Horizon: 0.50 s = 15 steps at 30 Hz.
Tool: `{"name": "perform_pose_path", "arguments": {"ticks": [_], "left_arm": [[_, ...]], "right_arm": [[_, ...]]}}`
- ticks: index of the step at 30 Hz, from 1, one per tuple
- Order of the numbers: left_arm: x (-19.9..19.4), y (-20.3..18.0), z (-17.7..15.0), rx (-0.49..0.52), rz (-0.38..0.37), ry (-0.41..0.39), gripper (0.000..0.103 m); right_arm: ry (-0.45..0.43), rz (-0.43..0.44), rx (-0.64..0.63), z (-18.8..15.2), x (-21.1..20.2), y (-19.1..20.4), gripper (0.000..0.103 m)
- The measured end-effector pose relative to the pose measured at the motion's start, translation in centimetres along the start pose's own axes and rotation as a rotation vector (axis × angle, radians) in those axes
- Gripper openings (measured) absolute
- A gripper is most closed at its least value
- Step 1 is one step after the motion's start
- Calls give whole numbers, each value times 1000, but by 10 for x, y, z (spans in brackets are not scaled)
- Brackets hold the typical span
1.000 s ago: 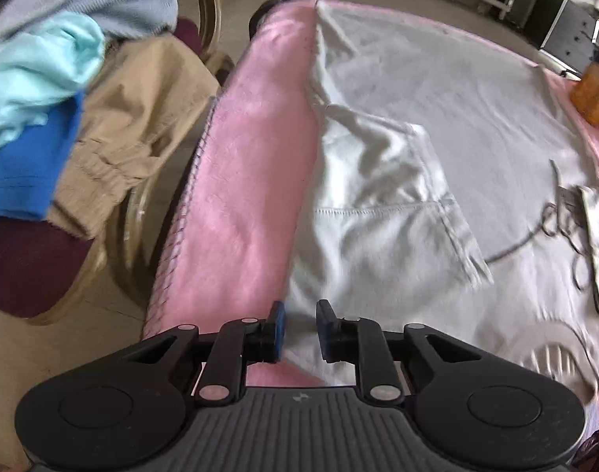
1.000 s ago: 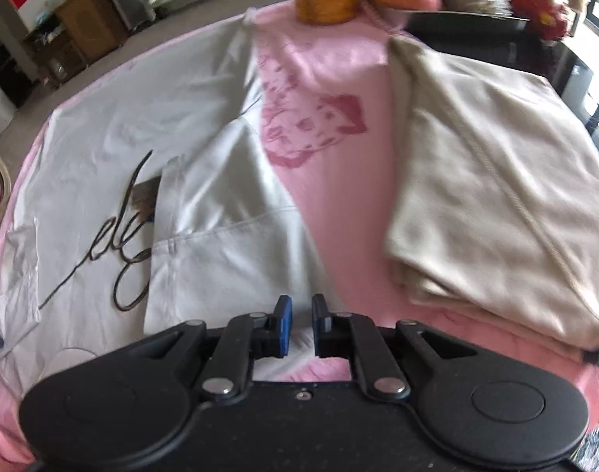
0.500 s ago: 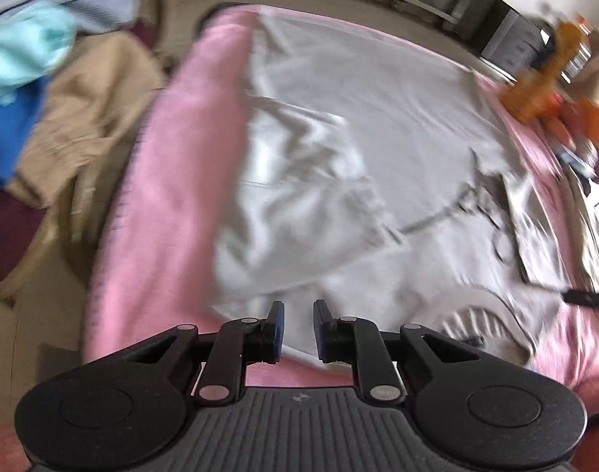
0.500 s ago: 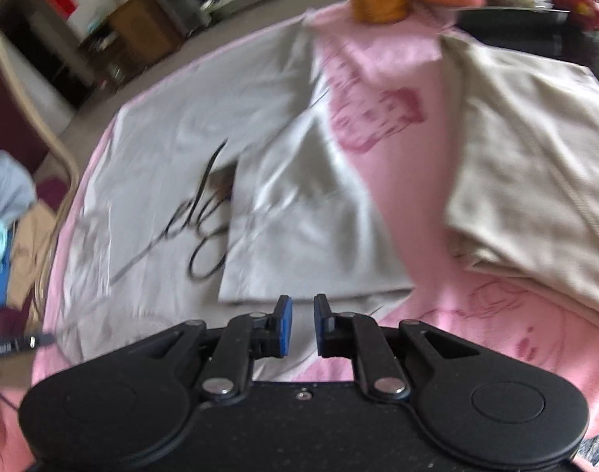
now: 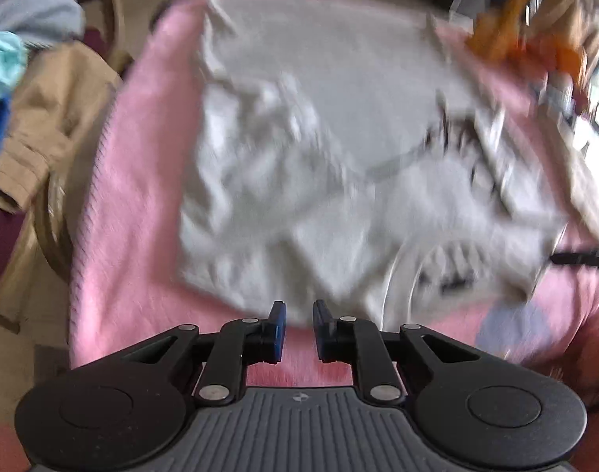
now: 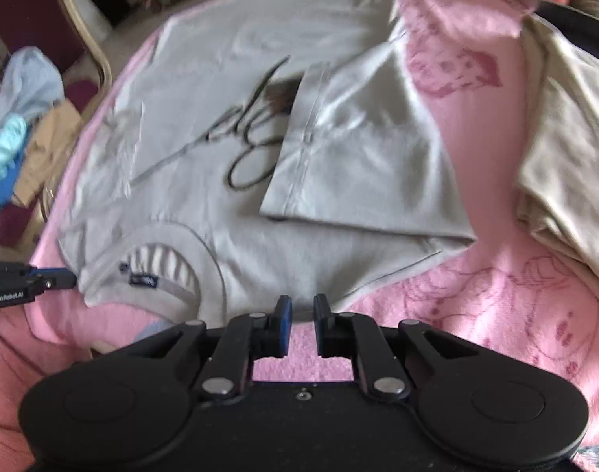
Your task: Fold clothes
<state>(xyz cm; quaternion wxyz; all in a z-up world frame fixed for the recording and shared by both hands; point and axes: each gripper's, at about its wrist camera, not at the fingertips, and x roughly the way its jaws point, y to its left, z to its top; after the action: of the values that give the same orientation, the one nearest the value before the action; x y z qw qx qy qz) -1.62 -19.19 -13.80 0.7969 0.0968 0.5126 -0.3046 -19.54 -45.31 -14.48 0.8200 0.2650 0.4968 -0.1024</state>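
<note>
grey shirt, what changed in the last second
Both tongs pulled back toward the collar end: the left tongs and right tongs now sit off the grey shirt over the pink blanket, and the collar has come into view. Neither holds anything. The shirt stays flat with both sleeves folded in; the beige garment is unmoved.

Home room, pink blanket, chair heaped with clothes

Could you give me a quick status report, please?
Both tools open, empty: left tool, right tool. Grey T-shirt flat on pink blanket, sleeves folded in. Beige garment lies beside it.
</note>
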Motion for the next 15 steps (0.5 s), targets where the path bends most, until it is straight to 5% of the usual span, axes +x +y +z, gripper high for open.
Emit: {"name": "perform_pose_path", "arguments": {"ticks": [2, 4, 10, 15], "left_arm": [[-2, 10, 5, -61, 12, -29, 16], [10, 16, 8, -98, 62, 22, 14], [21, 10, 4, -51, 178, 76, 22], [1, 16, 0, -79, 144, 23, 14]], "right_arm": [[-43, 12, 31, 1, -7, -7, 12], [-61, -25, 55, 6, -5, -11, 12], [-54, -97, 81, 7, -2, -17, 11], [-30, -146, 88, 3, 0, -20, 11]]}}
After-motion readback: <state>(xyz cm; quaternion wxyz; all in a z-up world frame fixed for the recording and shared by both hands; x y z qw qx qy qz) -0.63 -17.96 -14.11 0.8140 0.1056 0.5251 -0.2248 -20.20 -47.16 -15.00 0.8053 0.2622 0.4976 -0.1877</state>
